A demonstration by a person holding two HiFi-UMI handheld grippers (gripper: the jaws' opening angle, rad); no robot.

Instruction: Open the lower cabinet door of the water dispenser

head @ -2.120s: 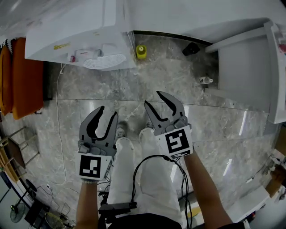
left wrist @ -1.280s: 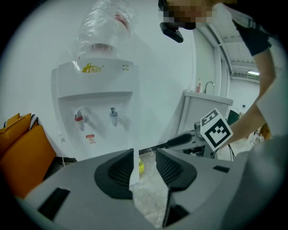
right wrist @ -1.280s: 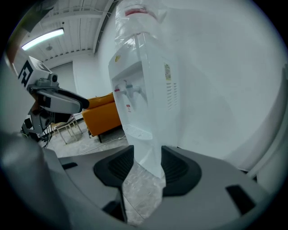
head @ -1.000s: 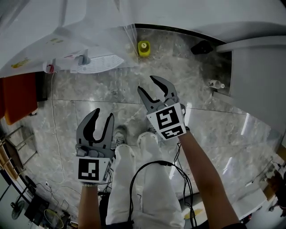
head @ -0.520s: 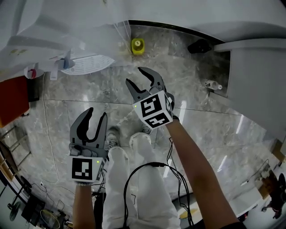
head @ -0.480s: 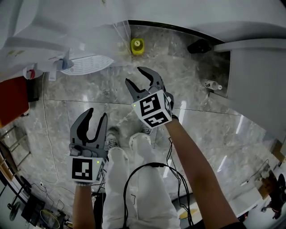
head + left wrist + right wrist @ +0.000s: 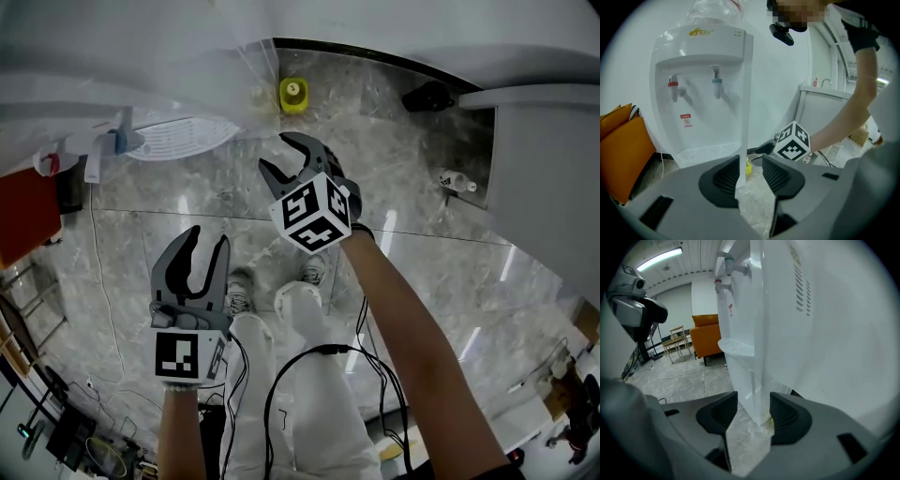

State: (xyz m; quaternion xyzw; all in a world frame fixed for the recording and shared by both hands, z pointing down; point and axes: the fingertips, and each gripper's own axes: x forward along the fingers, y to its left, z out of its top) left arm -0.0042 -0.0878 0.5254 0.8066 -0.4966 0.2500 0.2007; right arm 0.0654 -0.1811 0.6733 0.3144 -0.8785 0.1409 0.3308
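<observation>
White water dispenser (image 7: pixel 701 93) stands on the marble floor (image 7: pixel 422 272) against the wall, at the head view's top left. Red tap (image 7: pixel 672 84) and blue tap (image 7: pixel 716 81) sit above its drip tray (image 7: pixel 183 136). Lower cabinet door (image 7: pixel 740 383) is the front panel under the tray; it looks flush and shut, no handle can be made out. Right gripper (image 7: pixel 272 153) is out in front of the person, near the dispenser's lower right corner and not touching it. Its jaws have just been opening and stand wide apart with nothing between the pads; in the right gripper view the dispenser's corner edge lines up in the gap beyond them. Left gripper (image 7: pixel 207 236) hangs further back, over the person's white trousers (image 7: pixel 309 394). Its jaws are partly apart and empty, aimed at the dispenser's front with the right gripper's marker cube (image 7: pixel 792 140) off to the side. Small yellow bottle (image 7: pixel 292 94) is on the floor just beside the dispenser's base. Orange sofa (image 7: pixel 705 331) is well apart on the dispenser's far side.
</observation>
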